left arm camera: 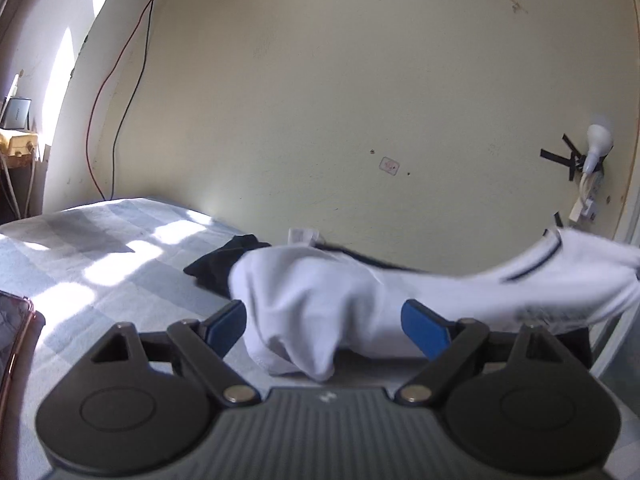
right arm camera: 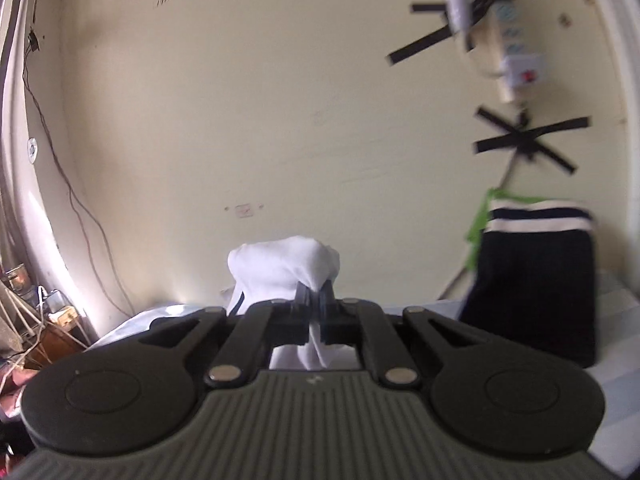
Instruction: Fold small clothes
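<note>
A small white garment with thin dark trim [left arm camera: 320, 304] hangs stretched above the bed, running from the middle to the right edge of the left wrist view. My left gripper [left arm camera: 324, 322] is open, its blue pads [left arm camera: 226, 326] on either side of a hanging fold of the cloth. My right gripper [right arm camera: 315, 300] is shut on the white garment [right arm camera: 284, 268], which bunches above the fingers and hangs below them. A dark garment [left arm camera: 224, 266] lies on the bed behind the white one.
The bed has a pale checked sheet [left arm camera: 100, 256] against a cream wall. A folded dark garment with white stripes [right arm camera: 532, 280] stands at the right. A phone [left arm camera: 12, 340] lies at the left. Cables and a taped power strip [right arm camera: 516, 60] hang on the wall.
</note>
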The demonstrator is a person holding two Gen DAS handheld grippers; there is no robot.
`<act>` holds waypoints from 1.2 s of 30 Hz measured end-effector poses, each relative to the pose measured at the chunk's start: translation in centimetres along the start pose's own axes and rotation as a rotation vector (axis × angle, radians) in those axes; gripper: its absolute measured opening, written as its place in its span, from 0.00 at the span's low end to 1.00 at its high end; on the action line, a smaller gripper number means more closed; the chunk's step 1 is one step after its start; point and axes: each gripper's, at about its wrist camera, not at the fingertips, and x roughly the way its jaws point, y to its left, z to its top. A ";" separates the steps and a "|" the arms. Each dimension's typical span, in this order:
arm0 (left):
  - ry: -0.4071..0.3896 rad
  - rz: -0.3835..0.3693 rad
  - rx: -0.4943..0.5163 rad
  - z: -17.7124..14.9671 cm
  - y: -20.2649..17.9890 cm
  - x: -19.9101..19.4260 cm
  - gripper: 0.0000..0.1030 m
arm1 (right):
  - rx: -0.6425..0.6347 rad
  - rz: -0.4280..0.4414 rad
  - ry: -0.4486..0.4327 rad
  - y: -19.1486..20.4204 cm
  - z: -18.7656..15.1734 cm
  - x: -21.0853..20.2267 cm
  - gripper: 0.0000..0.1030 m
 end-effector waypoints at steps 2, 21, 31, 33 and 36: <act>-0.002 -0.026 0.042 1.6 -0.6 -0.2 0.86 | -0.006 -0.085 -0.018 -2.3 -0.7 -4.5 0.07; 0.535 -0.122 0.558 -1.5 -12.2 15.2 0.06 | 0.174 -0.365 0.006 -9.2 -11.7 -11.0 0.73; 0.357 -0.229 0.561 -1.4 -6.9 -3.6 0.07 | 0.062 -0.213 0.108 -8.6 -11.6 -4.4 0.74; 0.408 -0.179 0.556 -1.6 -6.1 -4.4 0.11 | 0.042 -0.185 0.129 -8.2 -12.0 -3.4 0.74; 0.373 -0.150 0.529 0.1 -5.6 -4.9 0.44 | 0.017 -0.156 0.161 -7.7 -12.2 -2.6 0.74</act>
